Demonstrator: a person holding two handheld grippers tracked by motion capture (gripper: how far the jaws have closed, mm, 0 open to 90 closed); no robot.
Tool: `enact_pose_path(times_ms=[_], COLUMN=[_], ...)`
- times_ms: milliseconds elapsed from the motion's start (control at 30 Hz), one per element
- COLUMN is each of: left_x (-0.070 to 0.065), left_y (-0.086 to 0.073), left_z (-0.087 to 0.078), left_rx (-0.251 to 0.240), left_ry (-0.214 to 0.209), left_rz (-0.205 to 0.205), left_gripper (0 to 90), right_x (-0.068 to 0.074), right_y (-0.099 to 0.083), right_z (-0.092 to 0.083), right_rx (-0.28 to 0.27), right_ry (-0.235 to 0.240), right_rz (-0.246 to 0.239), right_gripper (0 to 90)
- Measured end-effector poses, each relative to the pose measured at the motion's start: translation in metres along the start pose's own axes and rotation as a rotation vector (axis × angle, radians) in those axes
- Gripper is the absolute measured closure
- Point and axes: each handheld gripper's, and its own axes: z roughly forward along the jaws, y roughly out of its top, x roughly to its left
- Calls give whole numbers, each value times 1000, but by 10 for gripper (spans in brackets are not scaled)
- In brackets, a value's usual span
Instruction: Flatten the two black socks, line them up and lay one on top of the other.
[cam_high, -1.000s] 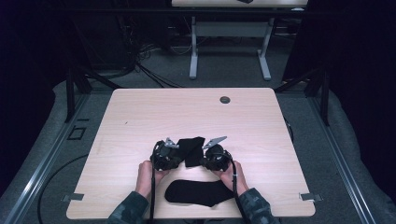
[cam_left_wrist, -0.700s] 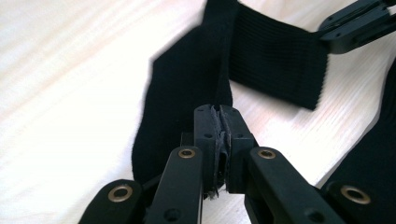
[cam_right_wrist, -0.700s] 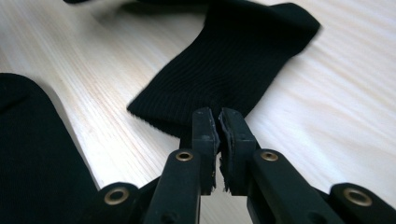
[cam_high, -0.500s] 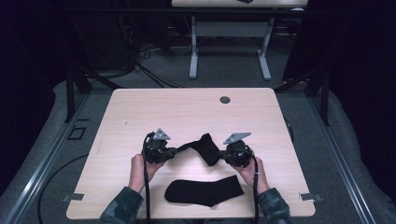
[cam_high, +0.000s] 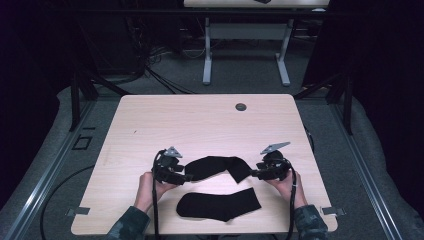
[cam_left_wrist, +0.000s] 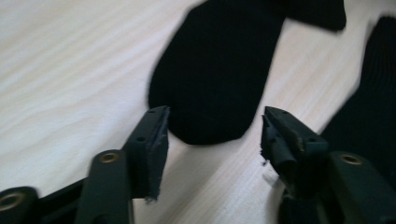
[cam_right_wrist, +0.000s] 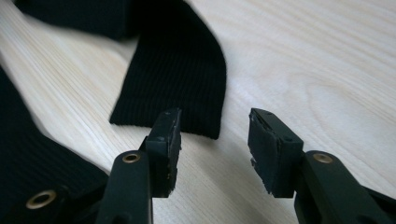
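Observation:
Two black socks lie on the light wooden table. The farther sock is stretched out flat, bent at the heel, between my two grippers. My left gripper has just been opening; its jaws stand apart with nothing between the pads, and the sock's toe lies just ahead of my left gripper. The jaws of my right gripper have also just been opening, with the ribbed cuff on the table just beyond my right gripper. The nearer sock lies flat by the front edge.
A small dark grommet sits near the table's far edge. A second table's white legs stand behind, with cables on the floor to the left. The table's front edge is close under my forearms.
Both hands moved apart, the right one farther, drawing the bunched sock out flat. Both grippers then let go of its ends and now stand open.

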Motion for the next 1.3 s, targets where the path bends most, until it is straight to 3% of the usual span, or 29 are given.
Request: enact_pose_path(times_ms=[100,267,400,533,667,800,1067,1167,1300], left_x=[6,1,-9,-14,-19,-16,-12,-10,-8], left_y=[3,9,15,17,18,18,18,22,35], left_z=[0,16,29,39,40,38,36,31,18], left_rx=[-6,14,64,112,139,145,128,104,82], left_ry=[21,37,56,67,122,117,98,70,76], left_rz=[-66,-97,-59,-41,-7,6,30,19,35], left_gripper=[396,395,410,488,637,789,860,861,861], right_x=[-5,-1,5,6,4,3,10,12,13], right_y=[4,12,16,18,19,19,24,30,40], right_z=[0,14,22,26,26,25,11,2,-7], right_rx=[-2,43,83,100,130,135,80,54,36], right_ry=[26,20,-3,-10,22,35,-83,-139,-240], right_rz=[53,81,81,104,111,105,-11,-104,-234], right_gripper=[466,455,583,681,785,837,859,859,859])
